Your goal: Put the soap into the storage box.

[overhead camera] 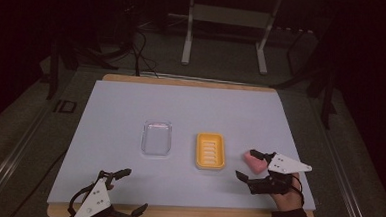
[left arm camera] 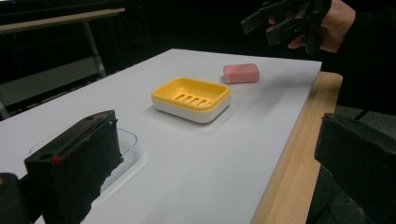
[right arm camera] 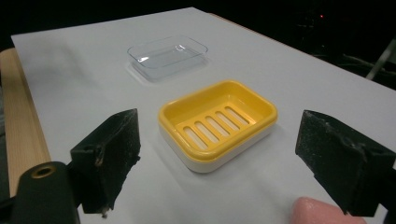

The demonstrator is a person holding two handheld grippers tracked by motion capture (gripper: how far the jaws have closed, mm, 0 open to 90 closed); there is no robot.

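Note:
A yellow soap dish (overhead camera: 211, 150) with a slotted floor sits near the middle of the white mat; it also appears as the soap dish (left arm camera: 191, 98) and the soap dish (right arm camera: 218, 122). A pink soap bar (overhead camera: 255, 162) lies on the mat just right of it, seen as the bar (left arm camera: 241, 73) and at the bottom edge as the bar (right arm camera: 322, 212). A clear plastic lid (overhead camera: 157, 137) lies left of the dish. My right gripper (overhead camera: 251, 165) is open above the mat, jaws straddling the soap. My left gripper (overhead camera: 135, 191) is open at the near left edge, holding nothing.
The white mat (overhead camera: 131, 105) covers a wooden table whose edge (overhead camera: 200, 216) runs along the near side. Beyond the far edge stand a metal table frame (overhead camera: 225, 35) and cables on a dark floor.

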